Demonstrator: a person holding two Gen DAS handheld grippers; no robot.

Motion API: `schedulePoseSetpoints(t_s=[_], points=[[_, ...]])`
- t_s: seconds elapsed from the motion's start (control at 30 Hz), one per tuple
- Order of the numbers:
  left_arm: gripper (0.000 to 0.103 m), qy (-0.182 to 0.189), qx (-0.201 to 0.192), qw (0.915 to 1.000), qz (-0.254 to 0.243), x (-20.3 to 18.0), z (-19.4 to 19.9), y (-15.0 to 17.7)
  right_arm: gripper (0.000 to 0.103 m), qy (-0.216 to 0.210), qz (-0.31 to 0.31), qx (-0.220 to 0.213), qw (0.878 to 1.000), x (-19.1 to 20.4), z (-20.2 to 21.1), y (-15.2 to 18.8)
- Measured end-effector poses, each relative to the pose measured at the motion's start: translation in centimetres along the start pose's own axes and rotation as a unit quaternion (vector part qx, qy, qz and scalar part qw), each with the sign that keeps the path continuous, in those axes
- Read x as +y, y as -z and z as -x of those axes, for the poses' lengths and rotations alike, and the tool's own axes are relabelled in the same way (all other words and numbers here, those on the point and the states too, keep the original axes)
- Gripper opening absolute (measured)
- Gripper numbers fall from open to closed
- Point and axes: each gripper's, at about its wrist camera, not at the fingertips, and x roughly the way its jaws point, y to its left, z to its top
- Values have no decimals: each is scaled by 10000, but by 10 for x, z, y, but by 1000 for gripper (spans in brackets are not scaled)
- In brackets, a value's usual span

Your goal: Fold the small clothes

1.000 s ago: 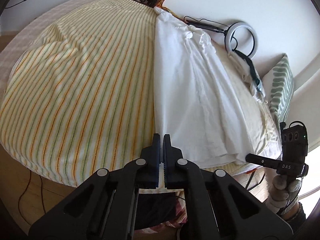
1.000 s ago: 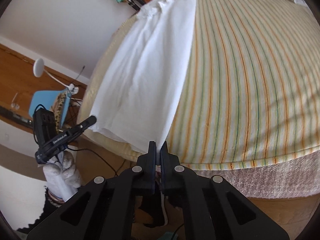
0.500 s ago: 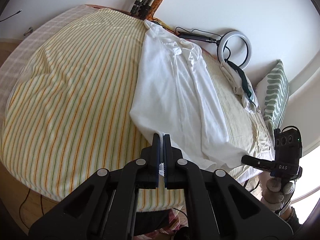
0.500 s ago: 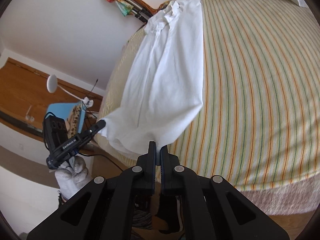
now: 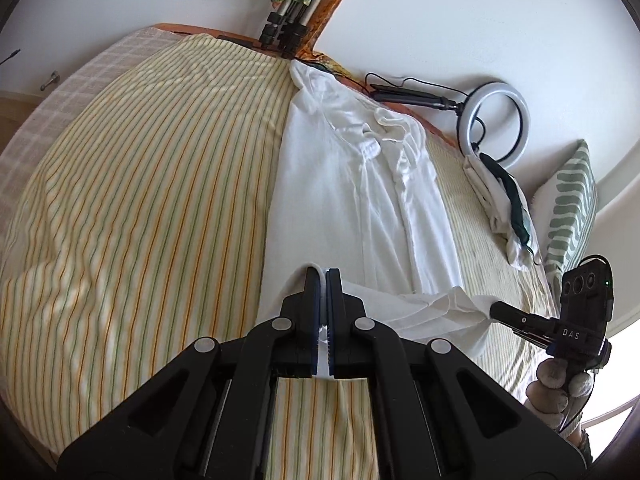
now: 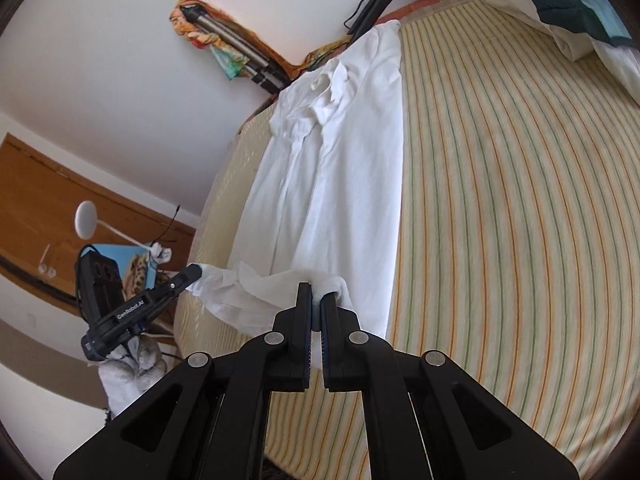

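A white collared shirt (image 5: 352,200) lies lengthwise on the striped bed sheet (image 5: 140,200), collar at the far end by the wall. My left gripper (image 5: 322,276) is shut on one corner of the near hem. My right gripper (image 6: 316,292) is shut on the other hem corner. The hem is lifted off the sheet and sags between the two grippers above the lower part of the shirt (image 6: 340,160). Each wrist view shows the other gripper pinching its corner: the right gripper (image 5: 494,307) at the right, the left gripper (image 6: 194,270) at the left, both in gloved hands.
A ring light (image 5: 496,120) on its stand leans on the wall beyond the bed. A pile of folded clothes (image 5: 500,200) and a green-patterned pillow (image 5: 572,208) lie to the right of the shirt. Tripod legs (image 5: 284,28) stand at the head corner. A white lamp (image 6: 85,220) stands beside the bed.
Both grippers, still shut on the hem corners, have moved from the bed's near edge in over the bed and up. The hem now hangs above the shirt's lower part.
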Motion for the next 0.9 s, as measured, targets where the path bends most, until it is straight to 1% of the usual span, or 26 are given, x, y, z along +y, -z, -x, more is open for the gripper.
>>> schedulePoseSetpoints(t_s=[0.1, 0.23, 0.3, 0.47, 0.53, 0.6, 0.63, 0.67, 0.7, 0.8, 0.9], points=[[0, -146, 39, 9999, -6, 2, -17, -12, 2, 49, -47, -48, 10000, -5, -9, -15], [0, -289, 88, 9995, -38, 4, -36, -20, 2, 112, -99, -12, 9999, -10, -22, -29], [0, -320, 115, 9994, -47, 5, -43, -23, 2, 203, -68, 0, 9998, -13, -28, -33], [0, -398, 146, 9991, -23, 8, -53, -29, 3, 231, -140, 10, 9996, -21, -34, -38], [0, -402, 115, 9991, -2, 9, -53, -30, 5, 285, -55, 14, 9996, -18, -36, -40], [2, -316, 139, 9994, 42, 10, -51, -32, 7, 415, 88, 17, 9991, -14, -34, -42], [6, -266, 135, 9995, 54, 11, -48, -33, 7, 451, 155, 9, 9989, -12, -33, -43], [11, -294, 54, 9996, 22, 11, -42, -33, 9, 484, 246, -21, 9985, -9, -29, -43], [13, -317, -48, 9995, -45, 10, -36, -33, 13, 542, 380, -77, 9978, -4, -24, -42], [14, -283, -171, 9987, -397, 7, -16, -27, 14, 536, 900, -158, 9944, 14, -11, -33], [14, -291, -156, 9967, -746, 5, -5, -16, 14, 572, 1498, -105, 9870, 34, -4, -17]])
